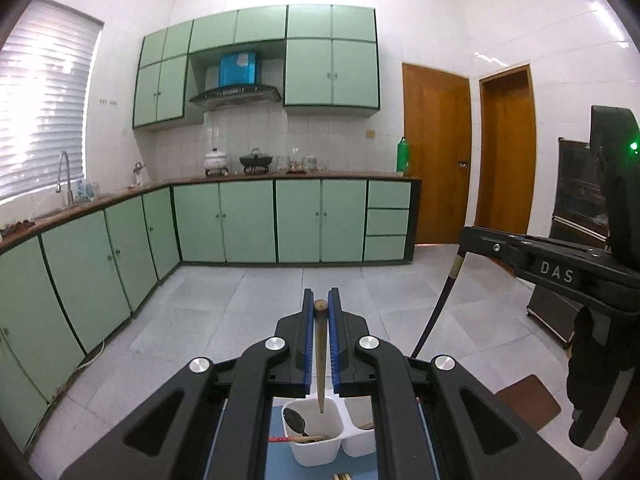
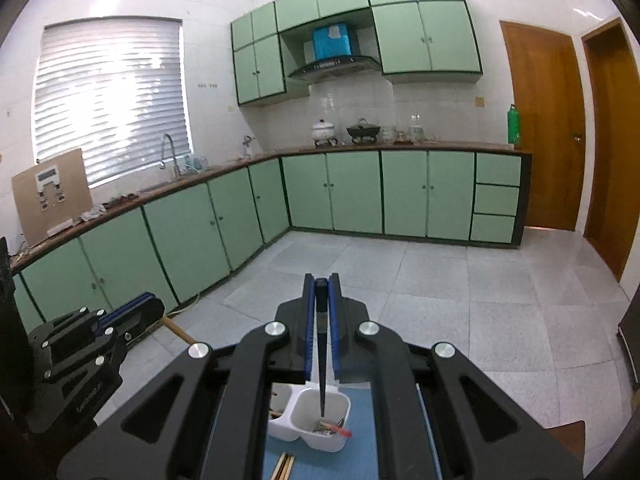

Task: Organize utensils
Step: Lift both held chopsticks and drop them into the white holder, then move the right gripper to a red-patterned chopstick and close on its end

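We have both grippers raised over the white two-compartment holder [image 1: 316,436], and each has a chopstick. Our left gripper [image 1: 321,308] has its blue-padded jaws nearly together, pinching a brown wooden chopstick [image 1: 320,360] near its thick end; the stick hangs almost straight down, its tip just above the compartment where a dark spoon [image 1: 295,421] leans against the wall next to a red-ended utensil [image 1: 280,439]. Over in the right wrist view, our right gripper [image 2: 321,300] is clamped just as narrowly on a black chopstick [image 2: 322,368], gripped at the top and pointing down into the nearer compartment of the holder [image 2: 320,438], where a few utensils lie at the bottom, one with a red tip [image 2: 345,433]. From the left camera we see the right gripper out to the side with the black chopstick trailing down below it [image 1: 436,312]; from the right camera the left gripper [image 2: 132,314] shows at the left edge with the brown stick's end poking out. The holder stands on a blue mat [image 2: 360,460], and a loose bundle of wooden chopsticks [image 2: 284,467] lies on the mat in front of it.
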`<state>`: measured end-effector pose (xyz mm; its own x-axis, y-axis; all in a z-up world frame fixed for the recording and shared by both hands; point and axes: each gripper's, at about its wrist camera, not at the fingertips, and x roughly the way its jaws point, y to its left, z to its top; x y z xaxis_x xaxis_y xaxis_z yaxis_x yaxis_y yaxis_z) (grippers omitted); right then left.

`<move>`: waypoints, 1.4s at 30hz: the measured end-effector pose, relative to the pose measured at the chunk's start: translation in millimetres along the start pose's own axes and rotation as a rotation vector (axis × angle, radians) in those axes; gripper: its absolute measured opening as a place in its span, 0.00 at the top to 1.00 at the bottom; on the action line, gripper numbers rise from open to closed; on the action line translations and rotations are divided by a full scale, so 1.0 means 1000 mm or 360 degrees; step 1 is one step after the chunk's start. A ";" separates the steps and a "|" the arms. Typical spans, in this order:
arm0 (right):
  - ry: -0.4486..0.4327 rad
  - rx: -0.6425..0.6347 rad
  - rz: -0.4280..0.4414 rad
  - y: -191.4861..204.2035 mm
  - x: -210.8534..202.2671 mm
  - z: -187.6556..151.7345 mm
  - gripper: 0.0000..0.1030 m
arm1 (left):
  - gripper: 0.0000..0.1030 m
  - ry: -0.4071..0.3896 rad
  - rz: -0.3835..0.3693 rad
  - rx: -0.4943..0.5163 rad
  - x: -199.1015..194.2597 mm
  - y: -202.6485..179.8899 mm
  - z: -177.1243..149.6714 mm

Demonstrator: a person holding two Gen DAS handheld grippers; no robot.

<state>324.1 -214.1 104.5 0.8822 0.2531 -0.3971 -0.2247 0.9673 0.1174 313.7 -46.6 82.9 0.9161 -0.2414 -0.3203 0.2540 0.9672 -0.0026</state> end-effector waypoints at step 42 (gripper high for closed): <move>0.0205 0.0077 -0.0180 0.019 -0.122 -0.238 0.13 | 0.20 0.0340 0.0106 -0.0141 -0.112 0.007 -0.189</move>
<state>114.0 -223.7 -61.3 0.8399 0.1452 -0.5230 -0.1037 0.9887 0.1079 154.4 2.0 -60.7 0.8409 -0.1636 -0.5159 0.1581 0.9859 -0.0549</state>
